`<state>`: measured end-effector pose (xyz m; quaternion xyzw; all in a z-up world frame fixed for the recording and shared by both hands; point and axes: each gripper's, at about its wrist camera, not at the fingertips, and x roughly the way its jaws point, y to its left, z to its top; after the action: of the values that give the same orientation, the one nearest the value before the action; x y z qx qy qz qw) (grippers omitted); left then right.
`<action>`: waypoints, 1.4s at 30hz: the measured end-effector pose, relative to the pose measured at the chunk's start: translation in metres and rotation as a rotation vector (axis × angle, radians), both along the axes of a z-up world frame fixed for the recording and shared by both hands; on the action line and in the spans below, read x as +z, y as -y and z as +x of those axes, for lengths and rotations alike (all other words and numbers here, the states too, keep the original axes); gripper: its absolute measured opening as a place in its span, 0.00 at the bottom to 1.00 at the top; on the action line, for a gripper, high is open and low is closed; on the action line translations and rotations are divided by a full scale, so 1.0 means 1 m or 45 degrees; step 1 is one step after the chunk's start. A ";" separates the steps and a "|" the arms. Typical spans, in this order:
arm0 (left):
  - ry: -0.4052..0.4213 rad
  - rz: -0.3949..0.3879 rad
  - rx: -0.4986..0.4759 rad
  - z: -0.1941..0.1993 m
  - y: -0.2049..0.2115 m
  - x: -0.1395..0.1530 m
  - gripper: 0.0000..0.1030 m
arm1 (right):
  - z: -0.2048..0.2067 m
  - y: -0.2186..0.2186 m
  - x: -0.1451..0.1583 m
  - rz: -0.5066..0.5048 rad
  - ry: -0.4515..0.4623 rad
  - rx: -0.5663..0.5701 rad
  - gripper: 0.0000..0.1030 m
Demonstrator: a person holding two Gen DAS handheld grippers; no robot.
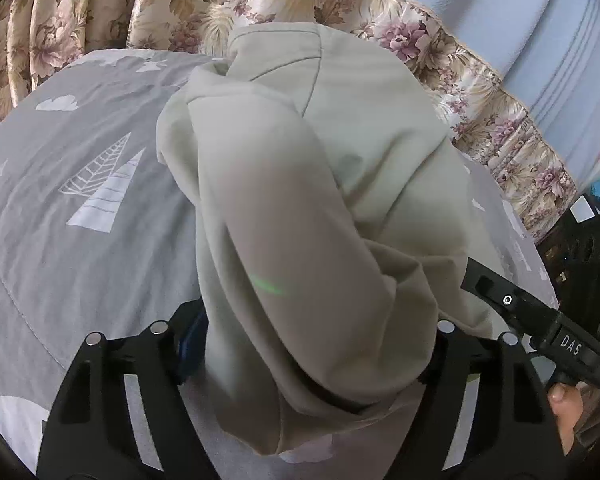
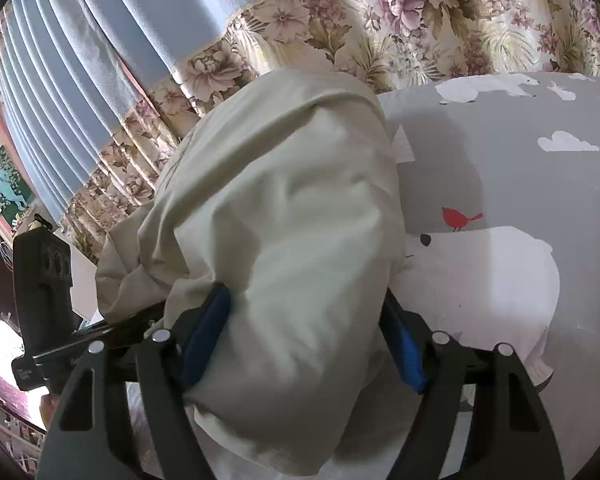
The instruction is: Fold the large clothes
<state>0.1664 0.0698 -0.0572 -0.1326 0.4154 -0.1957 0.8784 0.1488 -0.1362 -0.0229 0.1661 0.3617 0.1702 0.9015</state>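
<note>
While the right gripper (image 2: 300,340) stands with its blue pads (image 2: 206,336) wide apart, a thick bundle of the pale garment (image 2: 284,216) fills the gap, and both pads press on the cloth, so it is pinched. In the left wrist view the left gripper (image 1: 312,344) also has the garment (image 1: 300,200) between its fingers; a blue pad (image 1: 190,346) touches the fold at the lower left, but the other pad is hidden under cloth, so the grip there seems firm, though I cannot be sure. The garment lies on a grey bedsheet (image 1: 80,240) with white trees. A floral curtain (image 1: 100,12) hangs across the top of the frame.
</note>
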 end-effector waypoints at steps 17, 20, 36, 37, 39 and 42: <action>0.253 0.217 -0.069 -0.013 0.049 0.059 0.39 | -0.024 -0.003 0.066 -0.392 0.424 0.121 0.40; 0.286 0.194 -0.144 -0.015 0.088 0.071 0.38 | -0.035 0.030 0.080 -0.499 0.452 0.083 0.40; 0.286 0.277 -0.202 0.004 0.119 0.039 0.95 | -0.017 0.123 0.037 -0.476 0.237 0.126 0.52; 0.297 0.280 -0.191 -0.001 0.116 0.040 0.97 | -0.020 0.127 0.038 -0.453 0.229 0.128 0.53; 0.319 0.296 -0.162 -0.013 0.107 0.042 0.97 | -0.031 0.132 0.042 -0.444 0.232 0.116 0.60; 0.339 0.303 -0.106 -0.030 0.091 0.046 0.97 | -0.057 0.140 0.054 -0.479 0.296 0.041 0.70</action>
<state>0.1367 -0.0215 -0.0116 0.0166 0.3207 -0.1972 0.9263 0.0915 -0.2760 0.0311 -0.0316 0.2832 0.1323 0.9494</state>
